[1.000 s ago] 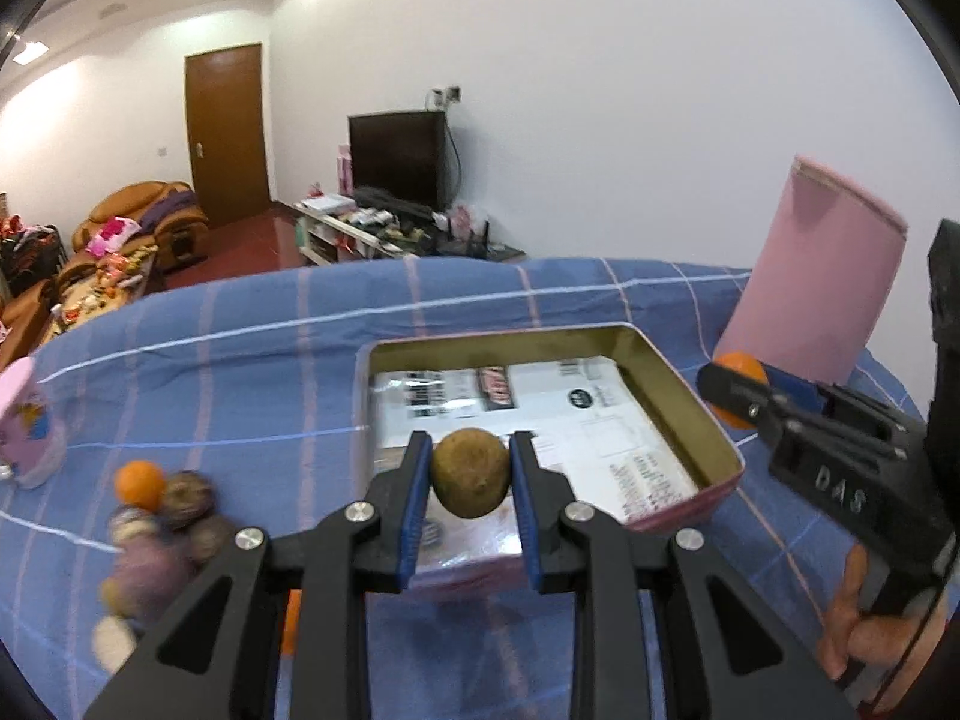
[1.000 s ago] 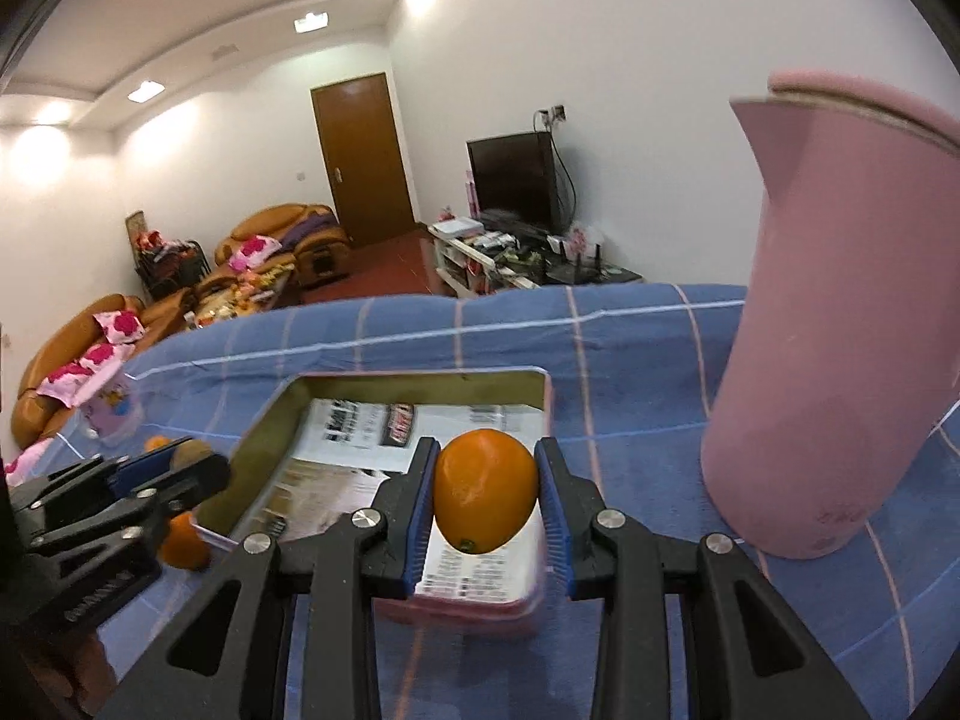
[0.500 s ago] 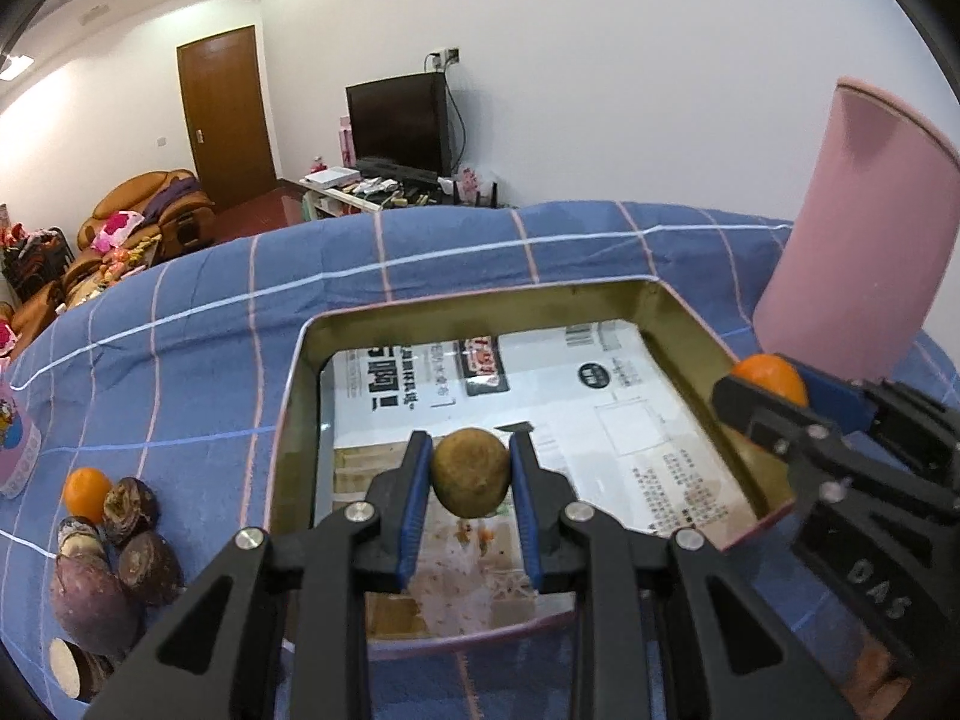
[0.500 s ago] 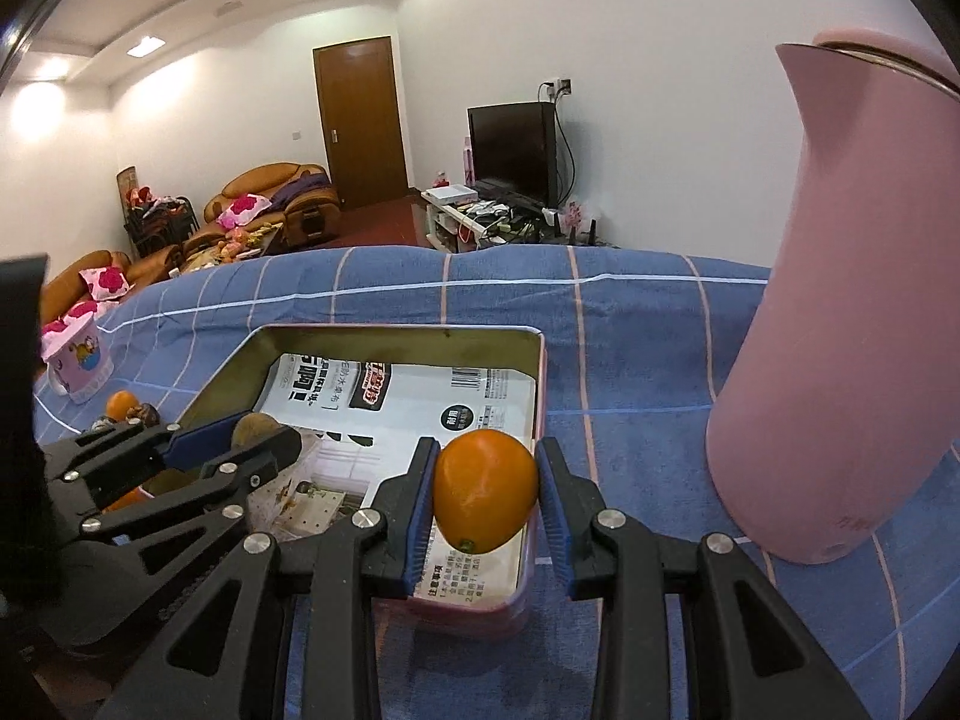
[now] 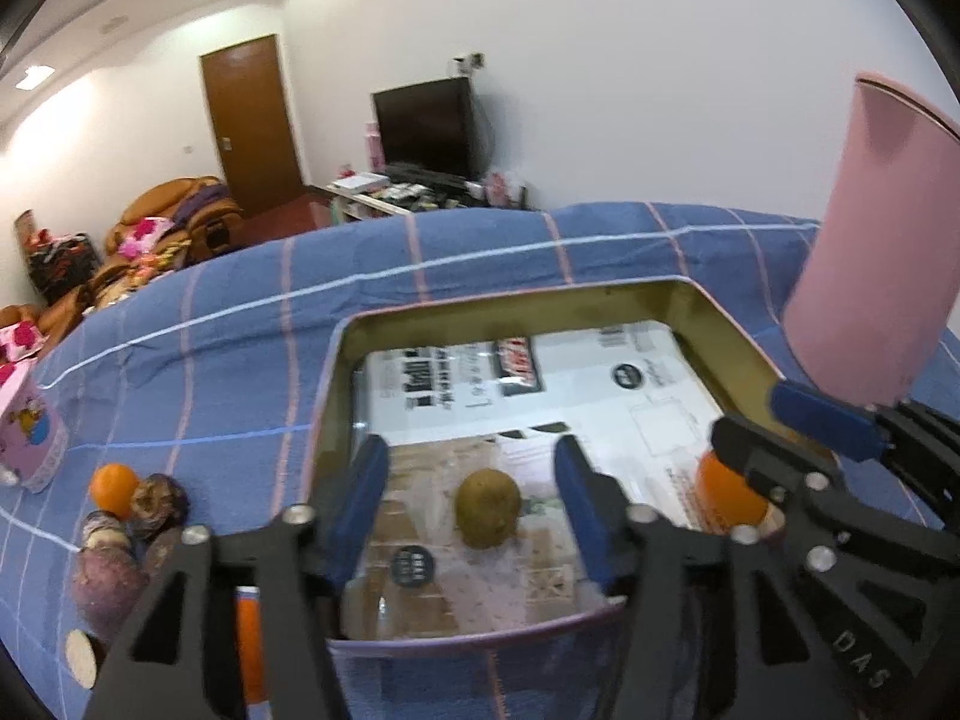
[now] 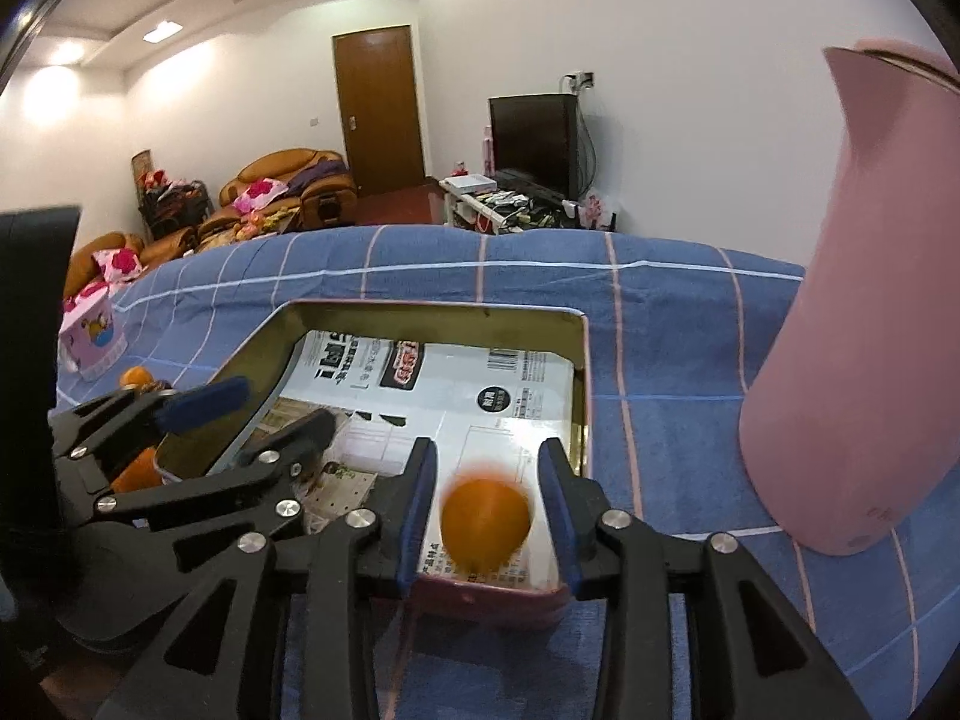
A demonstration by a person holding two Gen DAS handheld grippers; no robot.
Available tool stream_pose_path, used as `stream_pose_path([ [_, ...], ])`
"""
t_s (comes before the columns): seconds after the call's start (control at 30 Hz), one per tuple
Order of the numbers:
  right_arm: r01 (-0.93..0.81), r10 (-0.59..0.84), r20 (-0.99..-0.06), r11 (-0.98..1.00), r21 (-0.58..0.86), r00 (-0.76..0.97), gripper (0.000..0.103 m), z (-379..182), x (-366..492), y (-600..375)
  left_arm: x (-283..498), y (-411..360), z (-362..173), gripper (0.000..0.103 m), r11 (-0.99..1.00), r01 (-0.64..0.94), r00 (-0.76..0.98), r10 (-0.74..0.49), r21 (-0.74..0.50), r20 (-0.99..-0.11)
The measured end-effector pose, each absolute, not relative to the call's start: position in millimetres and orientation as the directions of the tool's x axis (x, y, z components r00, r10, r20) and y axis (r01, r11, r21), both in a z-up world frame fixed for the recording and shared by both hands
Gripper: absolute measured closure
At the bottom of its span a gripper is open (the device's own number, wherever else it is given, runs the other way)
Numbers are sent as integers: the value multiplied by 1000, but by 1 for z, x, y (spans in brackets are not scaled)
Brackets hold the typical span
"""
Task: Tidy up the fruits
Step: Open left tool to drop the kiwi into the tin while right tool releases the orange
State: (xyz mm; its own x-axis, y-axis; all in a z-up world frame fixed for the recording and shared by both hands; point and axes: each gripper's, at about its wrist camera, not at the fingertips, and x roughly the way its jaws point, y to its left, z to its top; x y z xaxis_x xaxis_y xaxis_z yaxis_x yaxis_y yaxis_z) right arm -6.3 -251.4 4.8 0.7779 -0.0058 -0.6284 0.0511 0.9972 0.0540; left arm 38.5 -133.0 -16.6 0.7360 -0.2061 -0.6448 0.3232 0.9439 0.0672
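"DAS" can be read in raised letters on the black body of the right gripper [image 5: 798, 438], just right of the tin tray [image 5: 336, 396]. Print, a barcode and round black badges are seen on the paper lining [image 6: 480, 384] inside that tray, but it's too blurred to be read.

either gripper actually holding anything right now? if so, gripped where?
Nothing is held. Left gripper is opening, pads clear of the kiwi in the tin. Right gripper is opening too, gaps either side of the blurred orange.

Black gripper [image 5: 471, 504] frames, blue-padded jaws, silver screws, "DAS" lettering.
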Motion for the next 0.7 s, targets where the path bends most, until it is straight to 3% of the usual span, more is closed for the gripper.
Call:
stream_pose_path([
  [0.07, 52, 13, -624, 995, 86, 782, 55, 6, -7, -255, 40, -128, -15, 29, 951, 305, 741, -204, 51, -639],
  [0.23, 37, 77, -602, 984, 174, 794, 47, 8, -9, -262, 36, -118, -11, 28, 954, 299, 757, -231, 9, -611],
  [0.3, 39, 79, -581, 982, 187, 810, 42, 11, -12, -264, 33, -115, -8, 19, 962, 272, 777, -201, 29, -597],
  [0.37, 34, 94, -536, 974, 224, 839, 18, 17, -18, -269, 30, -113, -6, 0, 965, 259, 792, -189, 39, -580],
  [0.4, 31, 99, -518, 971, 238, 850, 13, 19, -20, -270, 27, -111, -4, 0, 965, 262, 802, -197, 35, -564],
  [0.53, 45, 47, -456, 981, 188, 889, 12, 28, -31, -264, 20, -109, 0, 0, 966, 251, 824, -179, 63, -538],
  [0.7, 105, -57, -458, 991, 81, 887, 12, 24, -30, -257, 16, -103, 1, 0, 968, 235, 836, -153, 92, -527],
])
